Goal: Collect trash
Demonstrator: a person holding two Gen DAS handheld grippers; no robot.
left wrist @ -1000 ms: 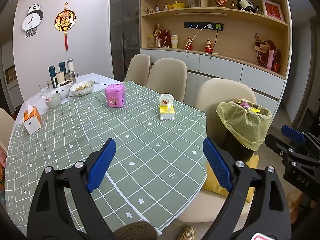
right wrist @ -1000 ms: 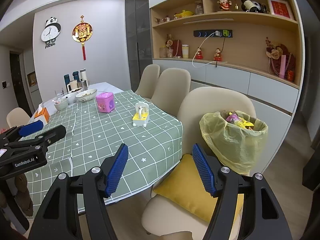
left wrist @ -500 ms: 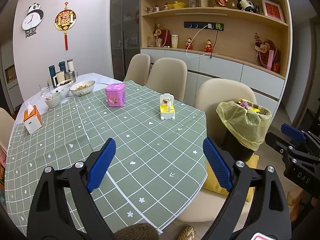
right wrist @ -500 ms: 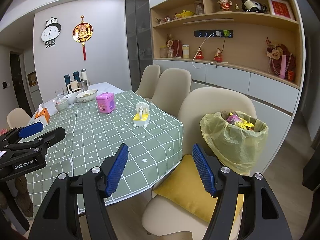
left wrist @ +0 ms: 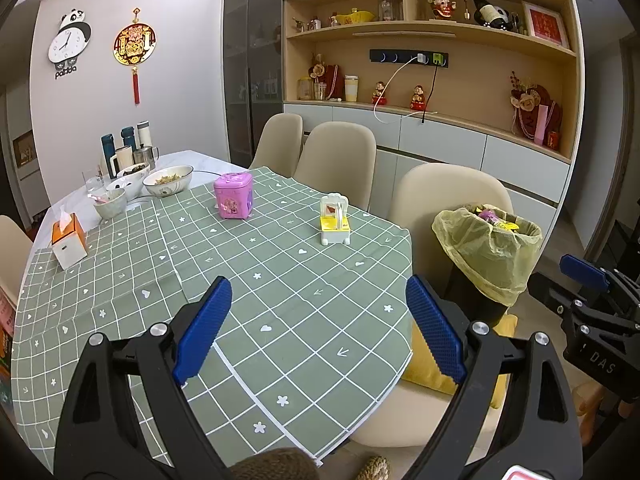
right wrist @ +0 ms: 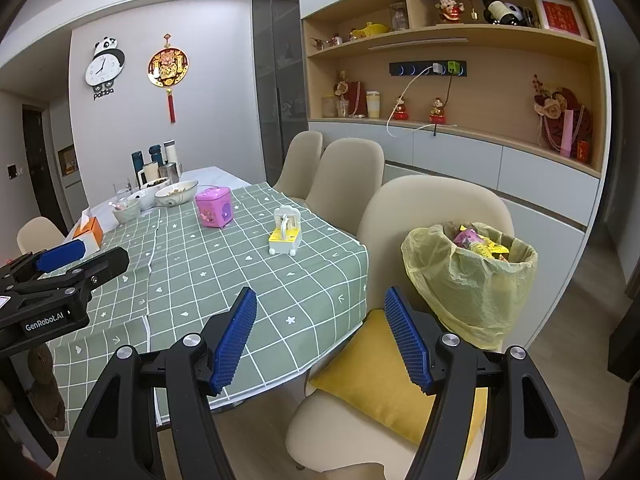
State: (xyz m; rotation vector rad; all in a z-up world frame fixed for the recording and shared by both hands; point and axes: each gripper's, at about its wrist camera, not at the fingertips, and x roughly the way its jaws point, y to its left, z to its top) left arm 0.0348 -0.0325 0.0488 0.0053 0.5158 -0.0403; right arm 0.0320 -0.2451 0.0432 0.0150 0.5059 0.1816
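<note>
A trash bin with a yellow liner [left wrist: 486, 256] [right wrist: 470, 276] stands on a beige chair at the table's right end; colourful wrappers [right wrist: 478, 242] lie in it. My left gripper [left wrist: 318, 328] is open and empty above the near part of the green checked tablecloth [left wrist: 248, 276]. My right gripper [right wrist: 320, 340] is open and empty, held off the table's edge above the chair's yellow cushion [right wrist: 372, 376], left of the bin. Each gripper shows at the edge of the other's view.
On the tablecloth stand a pink tin [left wrist: 233, 196], a small white and yellow holder [left wrist: 335, 226] and an orange tissue box [left wrist: 69, 240]. Bowls [left wrist: 168, 180], cups and flasks crowd the far left end. Beige chairs [left wrist: 334, 160] line the table's far side, before a shelf wall.
</note>
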